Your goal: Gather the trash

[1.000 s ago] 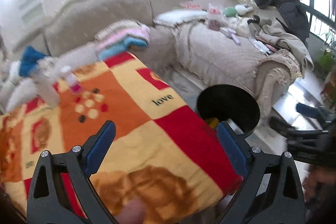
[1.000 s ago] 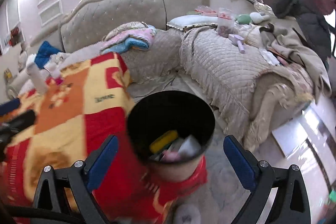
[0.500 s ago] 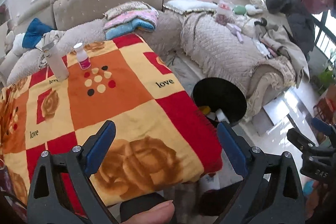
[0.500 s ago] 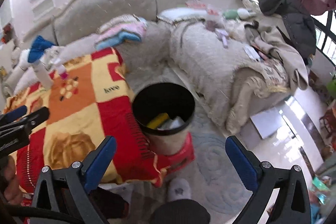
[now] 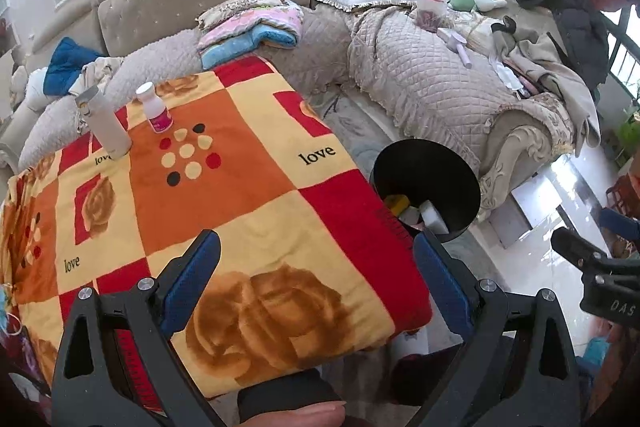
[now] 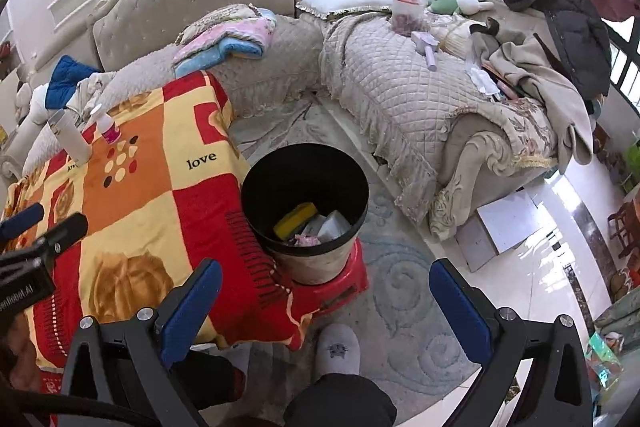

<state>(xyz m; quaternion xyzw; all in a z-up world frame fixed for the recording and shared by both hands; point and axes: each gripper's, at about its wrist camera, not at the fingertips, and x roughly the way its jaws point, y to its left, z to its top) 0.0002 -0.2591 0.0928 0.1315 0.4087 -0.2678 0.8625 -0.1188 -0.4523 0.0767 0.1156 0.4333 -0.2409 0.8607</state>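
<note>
A black trash bin (image 6: 305, 203) stands on a red stool (image 6: 340, 287) beside the blanket-covered table (image 5: 224, 211). Inside lie a yellow item (image 6: 295, 219) and several pale scraps. At the table's far left stand a white tube (image 5: 105, 125) and a small white bottle with a pink label (image 5: 154, 108). My left gripper (image 5: 316, 287) hovers open above the table's near edge, holding nothing. The right gripper (image 6: 326, 311) hangs open high over the floor, in front of the bin (image 5: 428, 187), also holding nothing.
A beige corner sofa (image 6: 400, 95) wraps the far side, strewn with folded towels (image 5: 256, 31), clothes and small items. A patterned rug (image 6: 404, 287) and a glossy floor lie right of the bin. A person's slippered foot (image 6: 338, 349) stands below the right gripper.
Both grippers have pulled up and back from the bin, so the table and bin look smaller and farther. Both stay open the whole time.
</note>
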